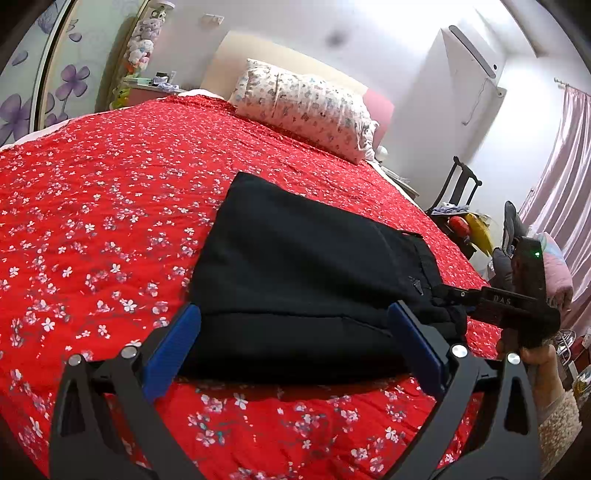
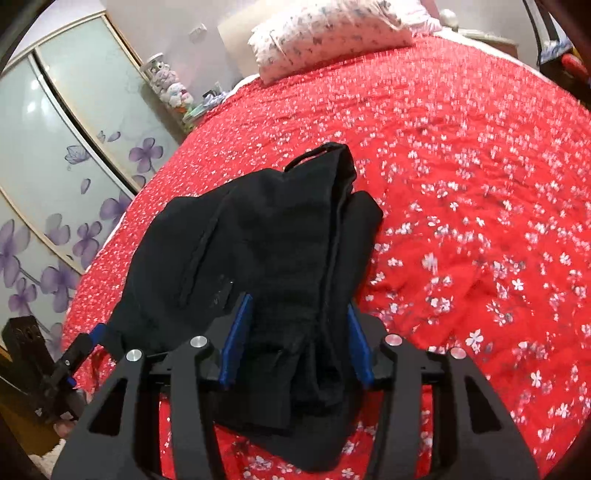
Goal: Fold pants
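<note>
Black pants (image 2: 266, 236) lie in folded bundle on red floral bedspread (image 2: 461, 184), toward bed's left edge, near its foot. Right gripper (image 2: 295, 343) spread wide, blue pads (image 2: 236, 343) straddling bunched near end of pants; whether cloth is pinched, cannot tell. Left gripper (image 2: 79, 349) at lower left, blue tip touching pants' left edge. Patterned pillow (image 2: 332, 29) at head of bed. Wardrobe doors (image 2: 55, 177) with purple flowers along bed's left side.
</note>
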A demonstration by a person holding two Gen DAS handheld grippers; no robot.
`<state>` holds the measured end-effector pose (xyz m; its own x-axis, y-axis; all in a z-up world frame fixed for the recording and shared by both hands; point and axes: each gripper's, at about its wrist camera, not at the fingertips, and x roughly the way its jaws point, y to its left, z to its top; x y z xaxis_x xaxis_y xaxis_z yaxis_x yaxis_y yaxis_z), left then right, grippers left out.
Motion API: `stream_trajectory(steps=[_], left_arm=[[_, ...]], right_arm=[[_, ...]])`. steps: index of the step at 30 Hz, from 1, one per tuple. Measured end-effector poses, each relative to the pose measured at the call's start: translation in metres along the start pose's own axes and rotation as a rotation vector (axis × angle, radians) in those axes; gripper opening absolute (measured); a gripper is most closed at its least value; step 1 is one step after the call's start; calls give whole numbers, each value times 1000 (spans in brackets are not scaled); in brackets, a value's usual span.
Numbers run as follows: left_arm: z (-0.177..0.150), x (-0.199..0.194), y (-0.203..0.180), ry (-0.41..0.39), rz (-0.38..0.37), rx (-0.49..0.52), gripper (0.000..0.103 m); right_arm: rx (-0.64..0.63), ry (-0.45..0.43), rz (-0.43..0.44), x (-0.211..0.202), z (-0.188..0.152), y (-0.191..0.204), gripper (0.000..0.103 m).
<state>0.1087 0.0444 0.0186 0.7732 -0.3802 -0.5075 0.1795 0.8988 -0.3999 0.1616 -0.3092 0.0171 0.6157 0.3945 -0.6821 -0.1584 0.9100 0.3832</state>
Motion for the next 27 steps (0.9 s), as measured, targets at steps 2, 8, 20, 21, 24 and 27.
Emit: stream_trajectory(steps=[2,8,20,21,24,27], left_arm=[[0,-2,1,-9,-4,-7,101],[13,-16,2,-37,-12,-32,101],[98,6,28,148,-12,0,101],[101,12,30,166,-3,1,101],[106,30,36,230,-2,0,101],[105,53,45,321,-43,-44,101]], right_arm=[[-144,-35,-59,-1,-7,19,54],[77,19,162,12,2,-28,68],[143,-66,361,6,11,-34,36],[95,-78,345,2,13,-24,36],[33,-89,317,-2,16,-13,36],[86,-65,324,8,19,-21,36]])
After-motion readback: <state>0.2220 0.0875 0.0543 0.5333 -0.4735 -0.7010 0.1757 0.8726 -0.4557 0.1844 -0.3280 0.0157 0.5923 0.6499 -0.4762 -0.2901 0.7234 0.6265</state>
